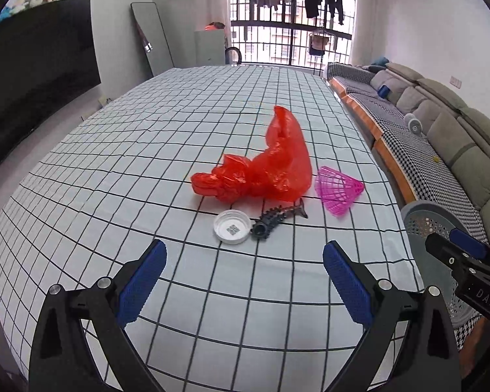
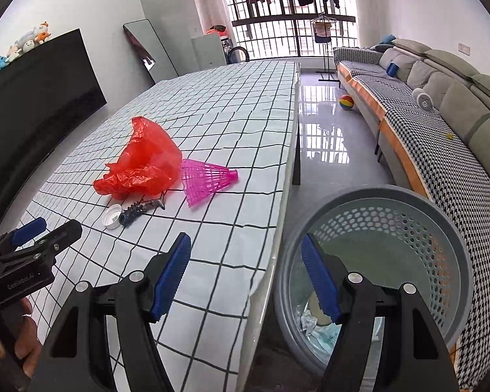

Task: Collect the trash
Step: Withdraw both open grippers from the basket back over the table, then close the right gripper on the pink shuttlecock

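a: some crumpled paper sat at the bottom of the grey basket [image 2: 447, 228] beside the table [image 2: 212, 124].
b: both grippers, left [image 1: 245, 254] and right [image 2: 246, 254], were spread and empty; red bag [image 1: 271, 163] lay mid-table.

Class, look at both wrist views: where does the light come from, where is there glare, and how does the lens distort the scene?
Left wrist view: daylight from the barred window blows out its panes; the tablecloth grid bows outward, black corners vignette. Right wrist view: window glare mirrors on the glossy floor; the bin rim bulges, and the red bag stays sharp.
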A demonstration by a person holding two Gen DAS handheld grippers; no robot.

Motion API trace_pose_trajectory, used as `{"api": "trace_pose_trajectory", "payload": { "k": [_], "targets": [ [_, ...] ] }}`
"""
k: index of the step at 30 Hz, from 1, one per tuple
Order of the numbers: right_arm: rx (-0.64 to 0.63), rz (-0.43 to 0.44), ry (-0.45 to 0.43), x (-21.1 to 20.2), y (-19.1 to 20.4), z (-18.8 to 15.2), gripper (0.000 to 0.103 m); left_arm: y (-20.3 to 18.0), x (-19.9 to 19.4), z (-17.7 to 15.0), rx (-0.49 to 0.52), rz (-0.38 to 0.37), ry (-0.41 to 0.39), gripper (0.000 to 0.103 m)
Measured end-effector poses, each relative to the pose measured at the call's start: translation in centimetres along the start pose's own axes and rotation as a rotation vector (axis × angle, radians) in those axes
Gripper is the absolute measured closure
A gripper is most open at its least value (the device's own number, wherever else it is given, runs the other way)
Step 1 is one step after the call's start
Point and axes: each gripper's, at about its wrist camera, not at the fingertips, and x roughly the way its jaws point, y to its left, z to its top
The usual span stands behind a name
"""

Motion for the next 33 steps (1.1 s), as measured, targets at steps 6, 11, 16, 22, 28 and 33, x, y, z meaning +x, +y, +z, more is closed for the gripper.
{"api": "trace_pose_trajectory", "payload": {
  "k": [6,11,16,22,28,33],
  "targets": [
    [-0.048,0.032,0.037,2.4,2.3,1.4,0.036,2.7,0.4,0.9,-0.036,0.06,-0.007,0.008],
    [-0.098,0.047,0.065,3.8,4.2,2.1,0.036,4.2,1.3,1.3,-0.059,0.084,-0.001,0.008],
    [-0.113,0.052,0.083,5.0,5.3,2.5,0.036,4.8,2.2,1.3,-0.064,0.085,0.021,0.008],
    [-0.116,0.034,0.104,6.5,5.5,3.2,0.036,5.2,3.5,1.0,-0.067,0.071,0.046,0.008],
    [-0.093,0.007,0.125,8.6,4.7,4.8,0.036,5.0,4.4,1.0,-0.071,0.044,0.061,0.008],
    [-0.071,0.005,0.168,11.1,5.1,6.1,0.036,5.0,5.0,1.0,-0.067,0.025,0.071,0.008]
  ]
}}
